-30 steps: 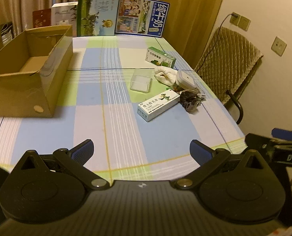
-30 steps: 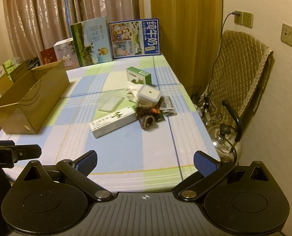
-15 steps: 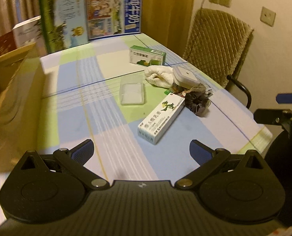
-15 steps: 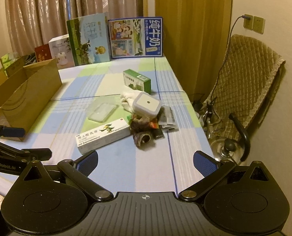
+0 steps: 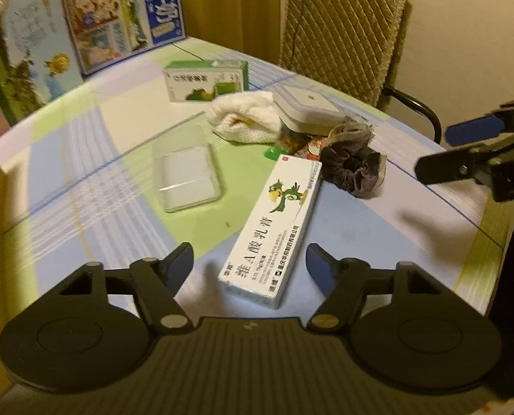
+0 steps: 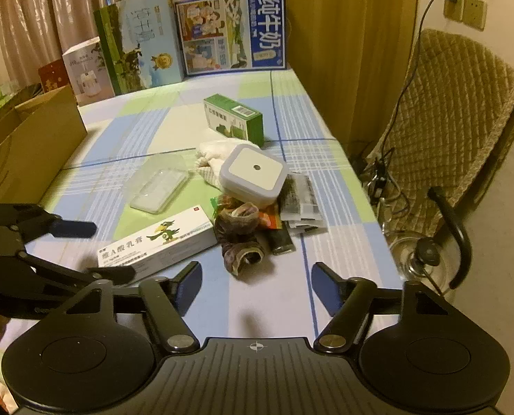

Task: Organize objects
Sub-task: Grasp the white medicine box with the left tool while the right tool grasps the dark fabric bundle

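Left wrist view: left gripper (image 5: 250, 264) jaws wide apart, straddling the near end of the ointment box (image 5: 274, 228) flat on the bench (image 5: 378, 242). Right gripper (image 6: 256, 283) jaws apart too, empty. Closing off-centre could skid the box into the scrunchie (image 5: 353, 169).

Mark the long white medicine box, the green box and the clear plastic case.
long white medicine box (image 5: 274, 228), left wrist view, middle of its printed top.
green box (image 6: 234, 117), right wrist view, its top face.
clear plastic case (image 5: 187, 176), left wrist view, its lid centre.
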`<action>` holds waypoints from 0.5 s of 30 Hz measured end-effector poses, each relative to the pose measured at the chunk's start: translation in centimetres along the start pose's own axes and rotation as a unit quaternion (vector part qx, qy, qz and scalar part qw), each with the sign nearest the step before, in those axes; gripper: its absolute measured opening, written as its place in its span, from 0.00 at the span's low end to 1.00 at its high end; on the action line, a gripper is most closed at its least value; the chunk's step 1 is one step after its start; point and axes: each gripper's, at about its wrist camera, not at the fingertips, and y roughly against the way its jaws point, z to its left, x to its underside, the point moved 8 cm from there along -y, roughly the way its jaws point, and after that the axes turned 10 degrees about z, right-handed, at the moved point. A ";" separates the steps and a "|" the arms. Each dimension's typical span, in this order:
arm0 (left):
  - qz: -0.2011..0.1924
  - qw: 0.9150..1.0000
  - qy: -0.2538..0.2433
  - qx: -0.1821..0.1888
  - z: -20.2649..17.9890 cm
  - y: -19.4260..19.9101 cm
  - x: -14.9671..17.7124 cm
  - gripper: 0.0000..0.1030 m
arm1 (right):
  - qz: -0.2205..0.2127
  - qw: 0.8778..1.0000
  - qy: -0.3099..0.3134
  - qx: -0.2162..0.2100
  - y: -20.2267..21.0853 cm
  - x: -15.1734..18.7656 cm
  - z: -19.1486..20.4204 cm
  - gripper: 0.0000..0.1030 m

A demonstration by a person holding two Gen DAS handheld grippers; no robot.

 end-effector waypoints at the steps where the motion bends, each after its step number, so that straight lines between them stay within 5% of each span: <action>1: 0.005 1.000 -0.002 0.002 0.0 -0.4 0.0 0.58 | 0.002 1.000 0.000 -0.001 -0.5 -0.2 0.0 0.60; 5: 0.025 0.999 0.033 0.020 0.6 -0.9 0.7 0.41 | 0.011 1.000 0.000 -0.004 -2.4 -0.8 0.3 0.56; 15: 0.029 0.994 0.106 -0.015 2.3 2.2 5.6 0.35 | 0.026 1.000 -0.001 -0.003 -6.5 -1.6 1.2 0.43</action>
